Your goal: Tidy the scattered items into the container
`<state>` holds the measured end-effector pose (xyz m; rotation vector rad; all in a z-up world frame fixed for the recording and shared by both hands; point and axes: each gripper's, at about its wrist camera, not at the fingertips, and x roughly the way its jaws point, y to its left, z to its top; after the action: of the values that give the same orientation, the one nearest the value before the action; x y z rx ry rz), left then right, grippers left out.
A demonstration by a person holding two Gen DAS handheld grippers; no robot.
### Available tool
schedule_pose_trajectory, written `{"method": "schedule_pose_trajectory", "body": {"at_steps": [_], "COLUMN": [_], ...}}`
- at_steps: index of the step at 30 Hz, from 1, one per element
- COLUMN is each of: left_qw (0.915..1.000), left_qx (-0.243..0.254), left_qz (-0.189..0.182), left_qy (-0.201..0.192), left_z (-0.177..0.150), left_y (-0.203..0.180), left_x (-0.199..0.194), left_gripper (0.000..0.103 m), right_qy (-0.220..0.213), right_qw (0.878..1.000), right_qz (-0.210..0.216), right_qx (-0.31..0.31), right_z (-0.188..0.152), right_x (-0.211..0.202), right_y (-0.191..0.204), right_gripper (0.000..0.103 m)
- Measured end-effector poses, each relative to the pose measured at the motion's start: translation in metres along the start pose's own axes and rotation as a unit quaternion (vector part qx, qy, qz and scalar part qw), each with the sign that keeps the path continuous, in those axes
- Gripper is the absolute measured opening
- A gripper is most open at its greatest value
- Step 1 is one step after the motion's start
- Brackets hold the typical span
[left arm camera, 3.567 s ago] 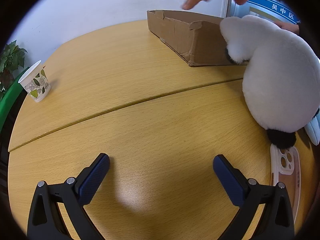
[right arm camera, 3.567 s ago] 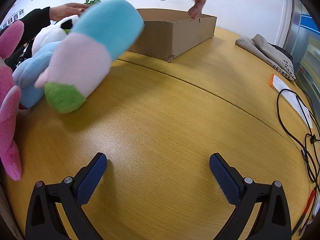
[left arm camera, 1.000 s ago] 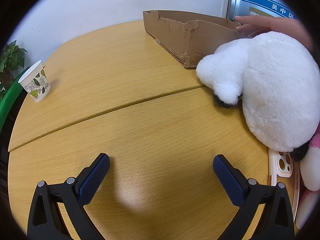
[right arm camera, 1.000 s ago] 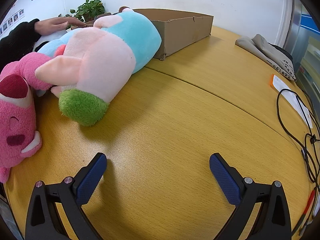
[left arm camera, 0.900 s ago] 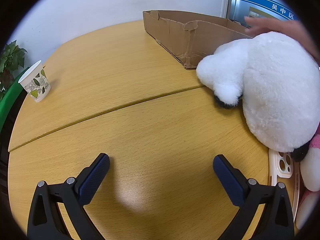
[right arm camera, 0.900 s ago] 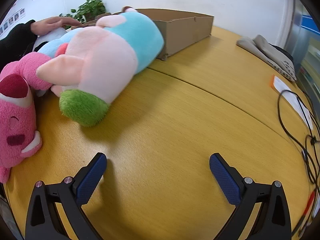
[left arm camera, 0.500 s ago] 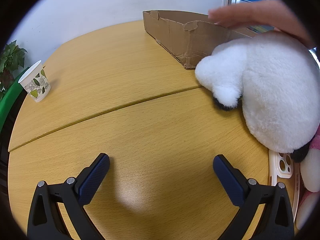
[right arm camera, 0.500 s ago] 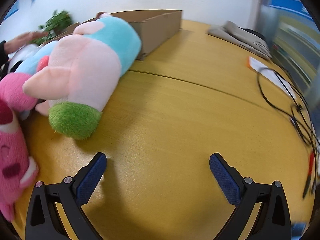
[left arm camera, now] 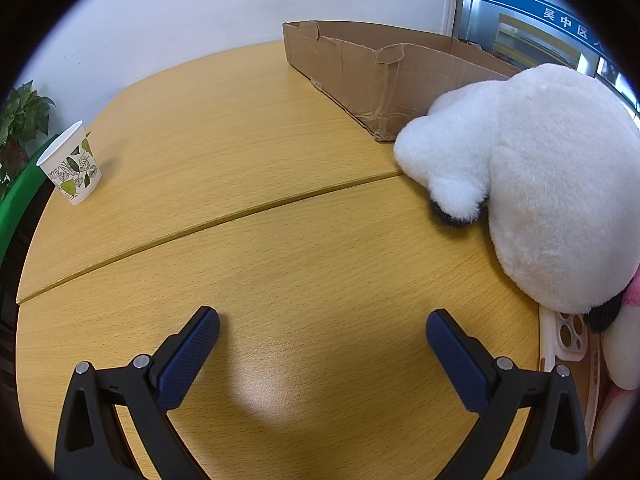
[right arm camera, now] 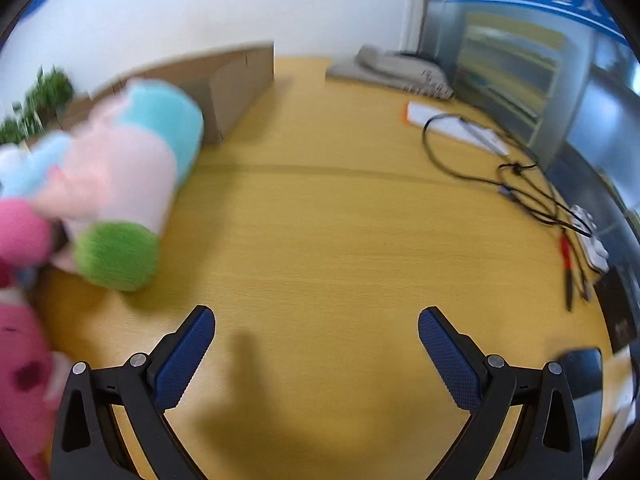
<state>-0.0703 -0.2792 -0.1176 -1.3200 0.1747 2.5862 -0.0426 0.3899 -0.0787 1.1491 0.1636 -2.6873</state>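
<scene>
Jaws of the left gripper (left arm camera: pixel 322 328) gape wide over bare worktop (left arm camera: pixel 248 168), holding nothing; ahead to the right a white plush toy (left arm camera: pixel 552 184) leans against the cardboard box (left arm camera: pixel 384 68), a paper cup (left arm camera: pixel 71 168) far left. Right gripper (right arm camera: pixel 316 328) likewise spread and empty; a pastel plush (right arm camera: pixel 128 184) lies blurred to its left, cables (right arm camera: pixel 516 184) to its right.

My worktop: round wooden table (left arm camera: pixel 280 168), seam across. On it, placed from the cardboard box (left arm camera: pixel 372 68) at the far side: white plush (left arm camera: pixel 540 184) touching its near corner; paper cup (left arm camera: pixel 72 168) well left; pastel plush (right arm camera: pixel 128 184) against its end; folded cloth (right arm camera: pixel 392 68), black cables (right arm camera: pixel 500 184) right.
</scene>
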Motion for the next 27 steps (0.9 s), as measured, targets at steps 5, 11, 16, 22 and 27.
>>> {"method": "schedule_pose_trajectory", "body": {"at_steps": [5,11,16,22,27], "left_qw": [1.0,1.0,1.0,1.0,0.9998], "left_qx": [0.0,0.0,0.0,0.0,-0.01], "left_qz": [0.0,0.0,0.0,-0.001,0.019], "left_qy": [0.0,0.0,0.0,0.0,-0.003], "left_z": [0.0,0.0,0.0,-0.001,-0.007], "left_y": [0.0,0.0,0.0,0.001,-0.007], "left_x": [0.0,0.0,0.0,-0.003,-0.004], "left_gripper": [0.103,0.103,0.103,0.103,0.103], "right_qy": [-0.091,-0.15,-0.157,-0.116,-0.109], "right_qw": [0.995,0.982,0.976,0.985,0.987], "right_qz": [0.026,0.089,0.122,0.107,0.107], "right_qx": [0.036,0.075,0.09,0.065,0.057], "right_z": [0.01,0.013,-0.002,-0.002,-0.005], "right_x": [-0.083,-0.134,-0.139,-0.123,-0.11], "right_y": [0.002,0.038,0.086,0.126,0.138], "right_gripper": [0.103,0.103,0.103,0.103,0.103]}}
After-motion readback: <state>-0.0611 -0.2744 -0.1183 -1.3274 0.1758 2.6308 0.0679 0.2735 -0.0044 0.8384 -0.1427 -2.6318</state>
